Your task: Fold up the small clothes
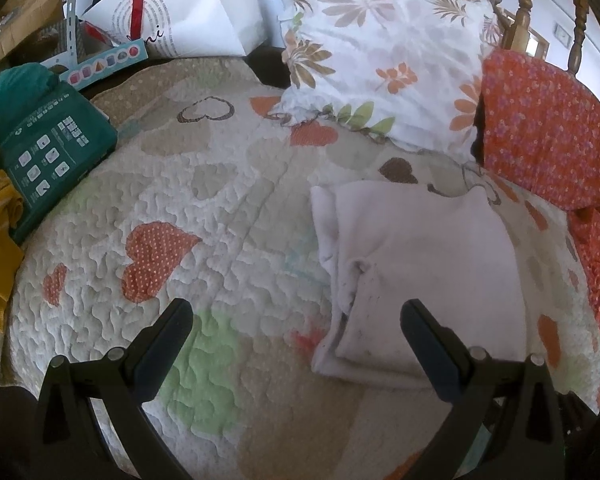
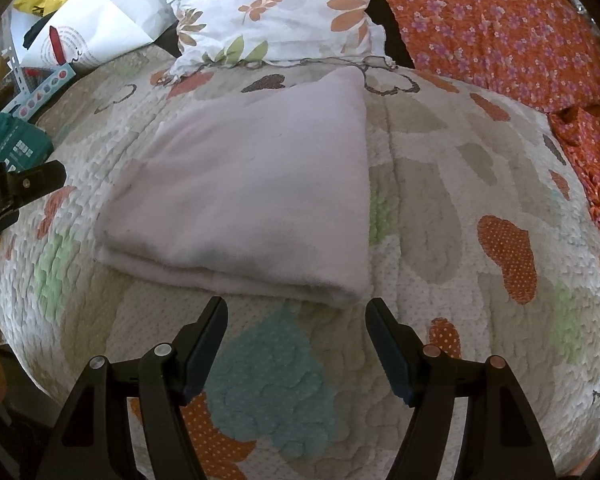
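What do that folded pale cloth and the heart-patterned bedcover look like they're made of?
The folded pale cloth looks like soft fleece or brushed knit: matte, fuzzy surface, thick rounded fold edges. The heart-patterned bedcover seems to be quilted cotton: puffy stitched swirls, matte printed heart patches. Neither fibre can be confirmed by sight.

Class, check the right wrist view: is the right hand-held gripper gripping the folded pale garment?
No. The right hand-held gripper is open just short of the folded pale garment, its fingers apart and nothing between them.
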The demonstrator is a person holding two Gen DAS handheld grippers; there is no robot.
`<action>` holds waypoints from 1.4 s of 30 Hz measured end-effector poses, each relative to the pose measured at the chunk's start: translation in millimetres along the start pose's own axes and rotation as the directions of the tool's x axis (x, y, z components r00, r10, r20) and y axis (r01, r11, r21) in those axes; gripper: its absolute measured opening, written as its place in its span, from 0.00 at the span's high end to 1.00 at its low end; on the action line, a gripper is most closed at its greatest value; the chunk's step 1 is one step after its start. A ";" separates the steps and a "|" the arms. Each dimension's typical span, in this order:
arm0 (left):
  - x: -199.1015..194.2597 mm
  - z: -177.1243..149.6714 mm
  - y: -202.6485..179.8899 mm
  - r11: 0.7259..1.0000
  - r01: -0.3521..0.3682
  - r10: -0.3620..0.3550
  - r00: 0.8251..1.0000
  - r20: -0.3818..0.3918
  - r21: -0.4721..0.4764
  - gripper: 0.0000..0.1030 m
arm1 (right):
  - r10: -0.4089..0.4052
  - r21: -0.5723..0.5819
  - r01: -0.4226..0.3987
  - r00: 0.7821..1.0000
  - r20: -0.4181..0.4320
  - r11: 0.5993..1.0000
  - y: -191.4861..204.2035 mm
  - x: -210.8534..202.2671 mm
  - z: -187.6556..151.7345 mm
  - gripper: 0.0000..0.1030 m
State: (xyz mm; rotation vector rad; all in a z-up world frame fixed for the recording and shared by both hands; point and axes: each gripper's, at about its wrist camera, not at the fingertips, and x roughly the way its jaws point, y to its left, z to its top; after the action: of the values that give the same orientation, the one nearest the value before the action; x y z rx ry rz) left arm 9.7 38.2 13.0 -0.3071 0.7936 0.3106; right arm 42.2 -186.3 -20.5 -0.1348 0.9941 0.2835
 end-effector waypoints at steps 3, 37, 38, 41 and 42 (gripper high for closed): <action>0.6 -0.1 1.3 1.000 0.001 -0.001 1.000 -0.006 -0.005 0.00 | -0.001 -0.006 0.001 1.000 0.000 1.000 2.0 0.0 -0.8 0.26; 24.9 29.3 114.6 0.944 -0.103 0.057 0.987 -0.152 -0.315 0.00 | 0.226 -0.182 -0.246 0.966 -0.126 0.952 126.7 80.8 83.9 0.51; 25.7 29.0 112.7 0.945 -0.102 0.057 0.987 -0.153 -0.310 0.00 | 0.240 -0.184 -0.262 0.961 -0.134 0.947 123.6 78.2 82.8 0.51; 26.3 27.1 104.6 0.953 -0.091 0.047 0.987 -0.156 -0.289 0.00 | 0.305 -0.181 -0.336 0.935 -0.179 0.924 109.1 67.4 74.1 0.50; 26.5 26.2 100.8 0.956 -0.082 0.039 0.987 -0.158 -0.281 0.00 | 0.318 -0.181 -0.350 0.930 -0.185 0.919 103.3 61.0 69.5 0.50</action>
State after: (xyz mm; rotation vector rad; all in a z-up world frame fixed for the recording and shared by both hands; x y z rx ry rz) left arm 5.5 144.1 -4.5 -0.5850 0.9089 0.4661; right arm 99.0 -60.3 -32.4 -0.1815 1.1373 0.7042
